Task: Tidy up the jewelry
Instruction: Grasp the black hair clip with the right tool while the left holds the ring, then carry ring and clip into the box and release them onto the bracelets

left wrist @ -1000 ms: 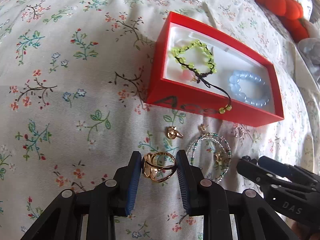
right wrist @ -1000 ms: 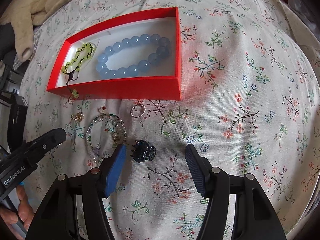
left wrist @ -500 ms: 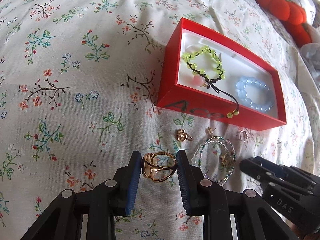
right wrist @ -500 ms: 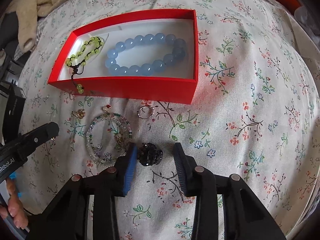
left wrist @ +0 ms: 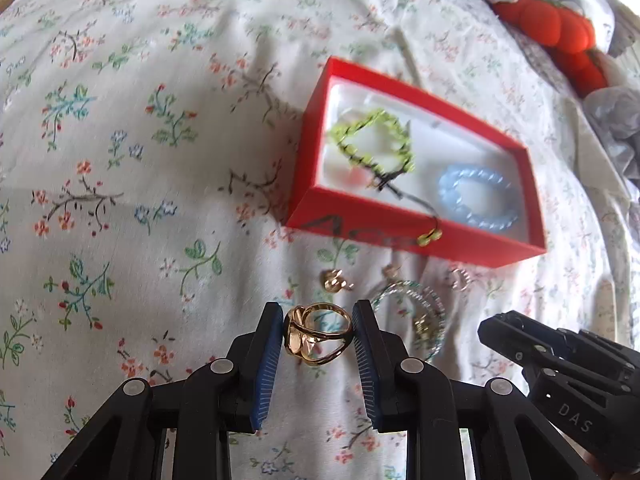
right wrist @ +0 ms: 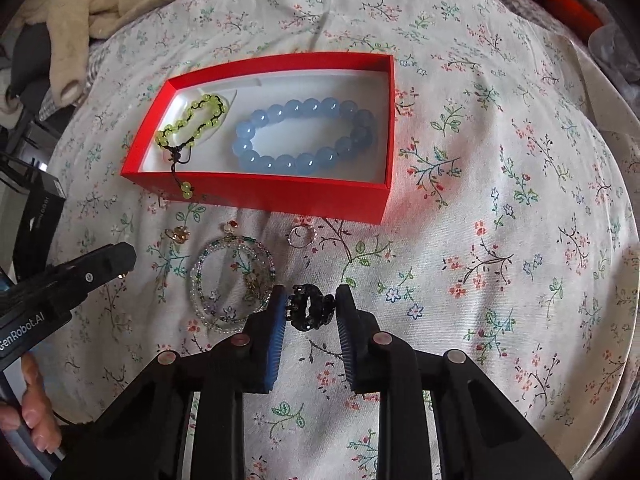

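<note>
My left gripper (left wrist: pixel 318 320) is shut on a gold ring (left wrist: pixel 316 334), held just above the floral cloth. My right gripper (right wrist: pixel 310 300) is closing, and its blue pads touch both sides of a small black hair claw (right wrist: pixel 310 312). A red box (right wrist: pixel 280 196) lies beyond both grippers. It holds a green bead bracelet (right wrist: pixel 192 120) with its cord hanging over the front wall, and a blue bead bracelet (right wrist: pixel 304 136). On the cloth in front of the box lie a small gold piece (right wrist: pixel 178 234), a coiled bead necklace (right wrist: pixel 232 280) and a thin silver ring (right wrist: pixel 300 236).
The floral sheet (right wrist: pixel 500 240) is soft and creased. An orange plush toy (left wrist: pixel 560 28) lies at the back right and a cream plush (right wrist: pixel 80 20) at the back left. A person's hand (right wrist: pixel 36 412) holds the left gripper's handle.
The right gripper's jaws have narrowed from wide apart to touching the black hair claw. The left gripper still holds the gold ring and has barely shifted.
</note>
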Tool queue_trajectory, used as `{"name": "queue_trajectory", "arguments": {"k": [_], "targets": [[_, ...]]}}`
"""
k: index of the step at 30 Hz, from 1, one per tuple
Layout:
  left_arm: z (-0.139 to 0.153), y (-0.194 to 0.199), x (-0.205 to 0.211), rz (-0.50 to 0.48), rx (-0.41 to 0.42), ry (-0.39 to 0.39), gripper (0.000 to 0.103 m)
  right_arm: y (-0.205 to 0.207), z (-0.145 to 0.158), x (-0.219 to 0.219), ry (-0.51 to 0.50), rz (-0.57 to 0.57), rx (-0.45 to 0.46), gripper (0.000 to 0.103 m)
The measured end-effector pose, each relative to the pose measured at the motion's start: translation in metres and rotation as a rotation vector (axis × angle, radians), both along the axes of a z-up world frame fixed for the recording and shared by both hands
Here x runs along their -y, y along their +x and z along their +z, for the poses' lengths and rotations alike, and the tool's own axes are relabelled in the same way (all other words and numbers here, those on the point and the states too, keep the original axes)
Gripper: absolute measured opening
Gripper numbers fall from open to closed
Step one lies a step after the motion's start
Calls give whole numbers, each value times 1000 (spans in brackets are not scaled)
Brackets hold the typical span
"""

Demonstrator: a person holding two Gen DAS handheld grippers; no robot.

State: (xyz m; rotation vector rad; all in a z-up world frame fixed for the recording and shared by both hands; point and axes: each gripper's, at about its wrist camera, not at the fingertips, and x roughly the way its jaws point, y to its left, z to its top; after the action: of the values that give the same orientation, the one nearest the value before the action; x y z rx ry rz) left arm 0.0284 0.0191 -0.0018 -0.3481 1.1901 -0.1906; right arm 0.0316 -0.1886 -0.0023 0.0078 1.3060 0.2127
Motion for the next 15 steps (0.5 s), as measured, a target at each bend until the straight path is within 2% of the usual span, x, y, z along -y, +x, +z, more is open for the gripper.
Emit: {"name": "queue_trajectory", "arguments": {"k": [7, 15], "targets": [[22, -1, 5, -5, 108, -24, 30, -2, 30, 14, 51, -29, 87, 26], [29, 19, 23, -44, 222, -43, 30, 11, 54, 20, 109, -37, 208, 26]]}}
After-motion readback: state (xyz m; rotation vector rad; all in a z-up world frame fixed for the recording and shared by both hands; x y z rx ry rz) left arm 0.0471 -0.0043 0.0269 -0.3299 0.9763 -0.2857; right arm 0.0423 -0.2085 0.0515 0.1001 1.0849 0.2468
